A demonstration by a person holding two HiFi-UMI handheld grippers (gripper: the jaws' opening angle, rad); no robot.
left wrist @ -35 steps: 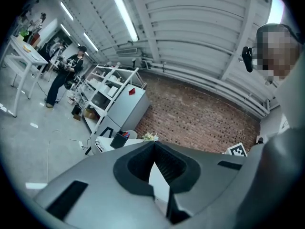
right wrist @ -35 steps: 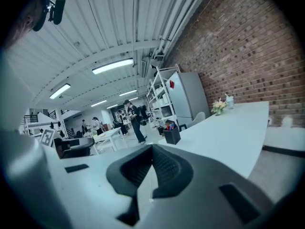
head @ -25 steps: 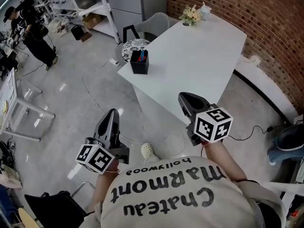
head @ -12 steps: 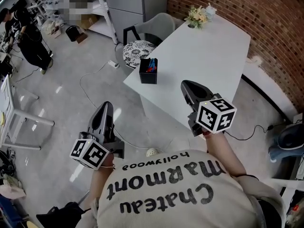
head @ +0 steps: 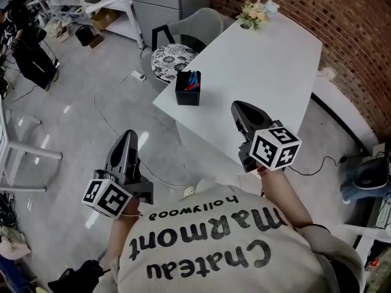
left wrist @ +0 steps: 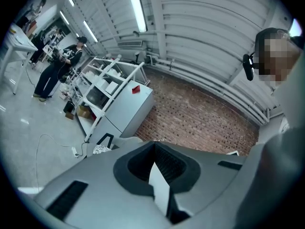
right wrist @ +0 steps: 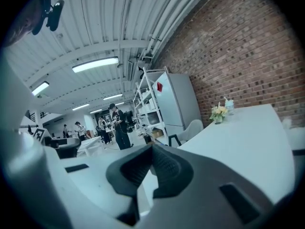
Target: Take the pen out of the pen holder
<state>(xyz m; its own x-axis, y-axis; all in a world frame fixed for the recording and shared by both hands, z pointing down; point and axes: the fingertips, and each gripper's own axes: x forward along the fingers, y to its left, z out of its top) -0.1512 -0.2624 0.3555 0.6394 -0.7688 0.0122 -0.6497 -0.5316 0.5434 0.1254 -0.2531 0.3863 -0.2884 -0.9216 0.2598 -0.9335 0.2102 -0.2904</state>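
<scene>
A black square pen holder stands near the left corner of the white table, with red and blue pens sticking out of it. My right gripper is shut and empty, hovering over the table's near edge, to the right of the holder and well short of it. My left gripper hangs over the floor, off the table, below and left of the holder; its jaws meet, with nothing between them. In the right gripper view the table top stretches ahead; the holder is hidden there.
A small vase of flowers sits at the table's far end. A grey chair with a patterned cushion stands by the far left side. Cables trail on the floor. A brick wall runs along the right. People stand at the far left.
The view has shifted toward the table: the holder and table now sit nearer in the head view. Both grippers stay in much the same pose, jaws together throughout.
</scene>
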